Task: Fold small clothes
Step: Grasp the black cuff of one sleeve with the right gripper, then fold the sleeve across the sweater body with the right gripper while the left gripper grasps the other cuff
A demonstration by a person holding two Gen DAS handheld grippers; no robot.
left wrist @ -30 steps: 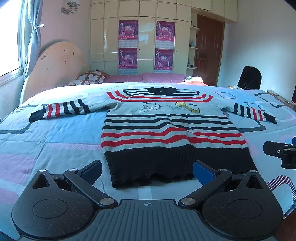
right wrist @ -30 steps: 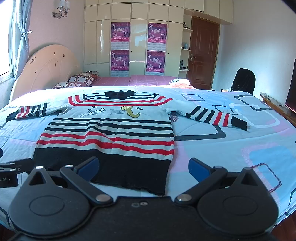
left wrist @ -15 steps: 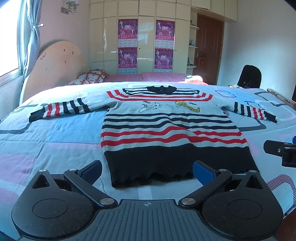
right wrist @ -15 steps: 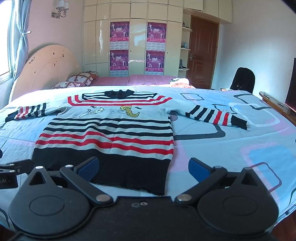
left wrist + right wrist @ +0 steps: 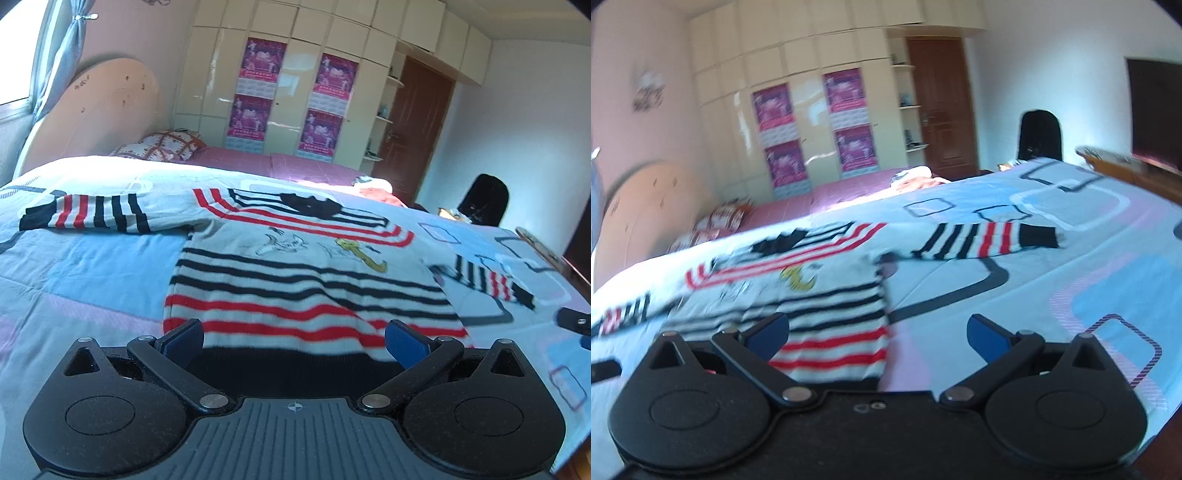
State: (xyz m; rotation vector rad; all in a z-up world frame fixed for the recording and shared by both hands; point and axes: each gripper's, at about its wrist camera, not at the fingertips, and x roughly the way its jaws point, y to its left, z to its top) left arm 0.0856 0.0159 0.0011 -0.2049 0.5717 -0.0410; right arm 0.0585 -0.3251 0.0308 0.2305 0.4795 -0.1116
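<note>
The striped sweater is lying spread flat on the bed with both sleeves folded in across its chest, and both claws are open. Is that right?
Not quite. The left wrist view shows the striped sweater flat on the bed with both sleeves stretched outward, not folded in. The left claw and right claw are open.

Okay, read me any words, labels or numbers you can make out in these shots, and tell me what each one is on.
None can be read.
Four pink posters on the wardrobe doors: print too small and blurred.
Striped sweater: cartoon figures, no legible lettering.
Left gripper body: a crosshair mark, no words.
Right gripper: small unreadable mark.
</note>
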